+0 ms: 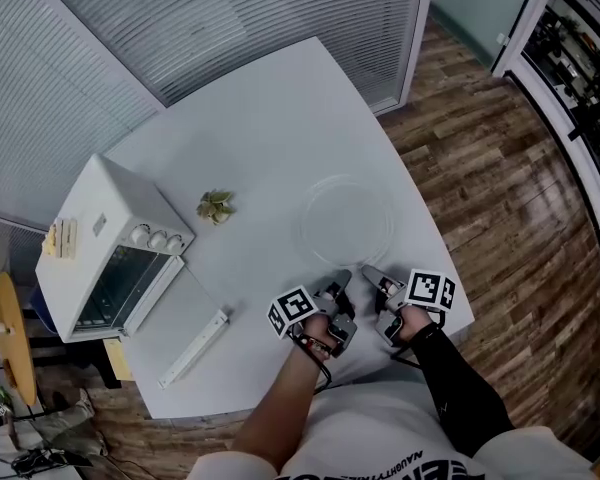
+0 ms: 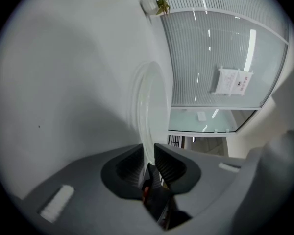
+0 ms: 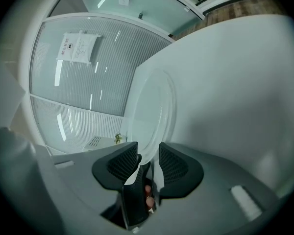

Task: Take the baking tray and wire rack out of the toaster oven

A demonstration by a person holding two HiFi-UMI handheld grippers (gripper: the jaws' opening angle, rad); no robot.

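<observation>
Person's 2 forearms, nearest the camera: the left one bare, the right one in a black sleeve, each carrying a gripper with a marker cube.

Left gripper (image 1: 342, 280) (image 2: 147, 153): at the near edge of the white table (image 1: 270, 118). Its jaws stand narrow, with the pads closed on the near rim of the clear round glass plate (image 1: 346, 220) (image 2: 149, 111).

Right gripper (image 1: 372, 274) (image 3: 148, 151): just to the right of the left one, on the same near rim. Its jaws stand slightly wider. The plate (image 3: 154, 111) rim runs between the pads, which do not press on it.

Glass plate: lies flat on the table, right of centre.

Small green plant in a white pot (image 1: 216, 206) (image 2: 159, 4): stands on the table, left of the plate and well apart from it.

White toaster oven (image 1: 90, 218): task item, at the far-left corner of the table, well apart from both grippers. It has 3 pale knobs (image 1: 158, 239) on the right of its front. Its door appears folded down flat toward the near side, with a white bar handle (image 1: 193, 348) at the outer edge.

Baking tray and wire rack: cannot be made out in the dim cavity.

Round yellow wooden stand (image 1: 10, 338): on the floor, left of the oven.

Brown wooden floor (image 1: 500, 168): to the right of the table.
</observation>
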